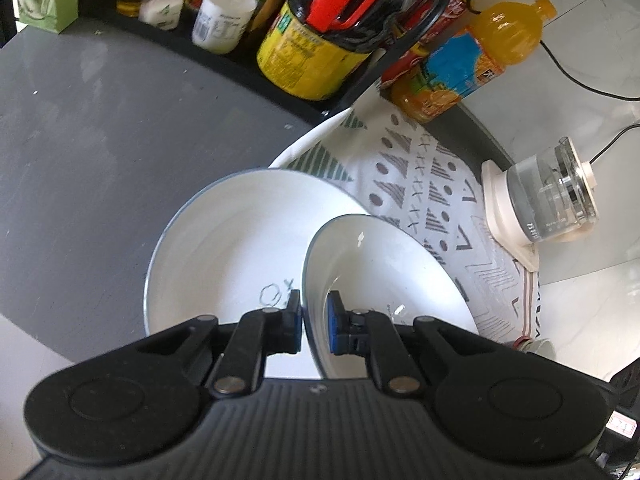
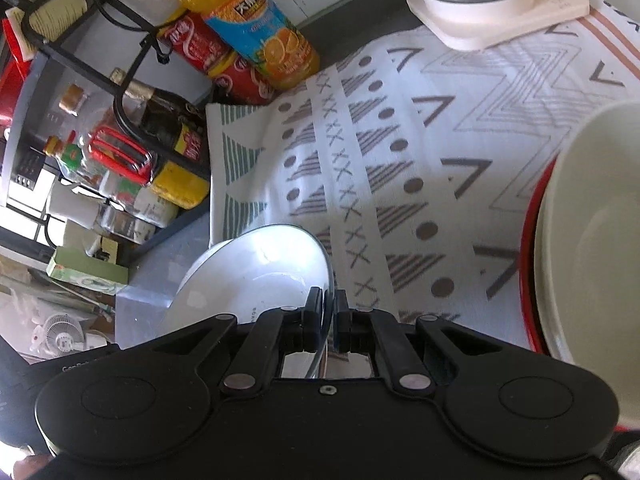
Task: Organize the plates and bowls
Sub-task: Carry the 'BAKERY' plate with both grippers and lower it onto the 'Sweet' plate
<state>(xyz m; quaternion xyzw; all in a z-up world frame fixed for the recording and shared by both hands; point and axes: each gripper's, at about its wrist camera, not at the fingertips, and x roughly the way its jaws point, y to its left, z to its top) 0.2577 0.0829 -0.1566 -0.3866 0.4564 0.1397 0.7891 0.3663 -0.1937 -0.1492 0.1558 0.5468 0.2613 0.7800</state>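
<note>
Left wrist view. Two white dishes with thin blue rims are counted. The first, a wide white plate [image 1: 240,240], lies flat ahead and left of the left gripper [image 1: 314,322], partly on the bare grey tabletop [image 1: 88,152]. The second, a white round bowl [image 1: 384,280], is tilted and stands directly in the claw: the blue-padded fingers [image 1: 295,322] close on its near rim, one pad outside and one inside. The bowl's left edge overlaps the plate. Open grey surface extends left of the claw; ahead, the black wire rack of bottles and jars [image 1: 312,40] bounds the table. To the right lie the white patterned cloth [image 1: 432,184], one orange juice bottle [image 1: 480,56] and one glass kettle on a cream base [image 1: 548,196].

Right wrist view. The right gripper [image 2: 329,320] clamps the thin rim of one tilted white bowl [image 2: 256,276], which extends left of the claw. The cloth spreads ahead, largely unoccupied. Hard right of the claw, one large cream bowl [image 2: 592,240] sits on a red-rimmed tray [image 2: 530,248].
</note>
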